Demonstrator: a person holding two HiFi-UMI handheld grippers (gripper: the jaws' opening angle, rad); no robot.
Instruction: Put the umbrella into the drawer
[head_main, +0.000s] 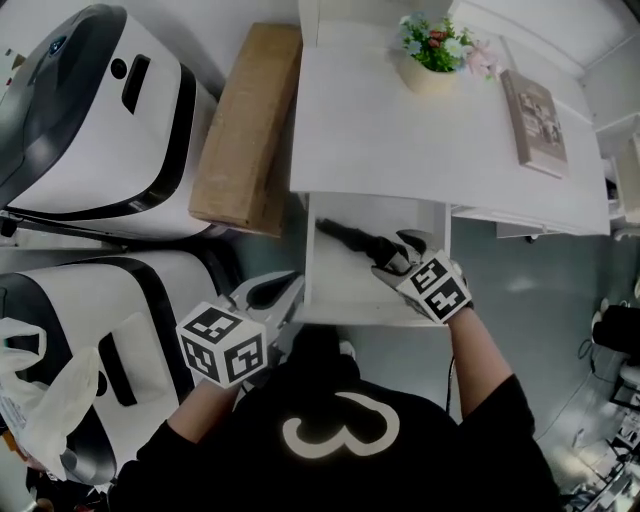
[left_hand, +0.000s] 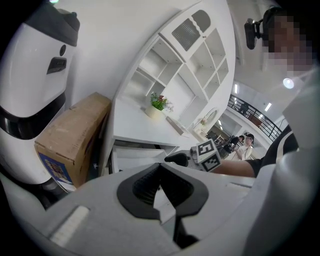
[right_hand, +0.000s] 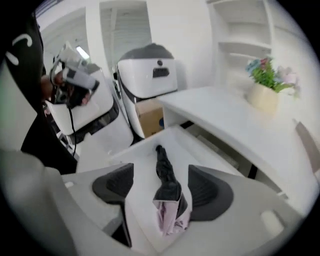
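Note:
A folded black umbrella with a pale pink strap end lies loose inside the pulled-out white drawer under the desk. My right gripper hangs open just above the umbrella's near end. In the right gripper view the umbrella lies below the wide gap between the pads, and neither pad touches it. My left gripper is at the drawer's front left corner, outside it. Its fingertips meet with nothing between them. The drawer shows beyond them.
The white desk top above the drawer carries a flower pot and a book. A cardboard box stands left of the desk. Two large white machines and a plastic bag fill the left side.

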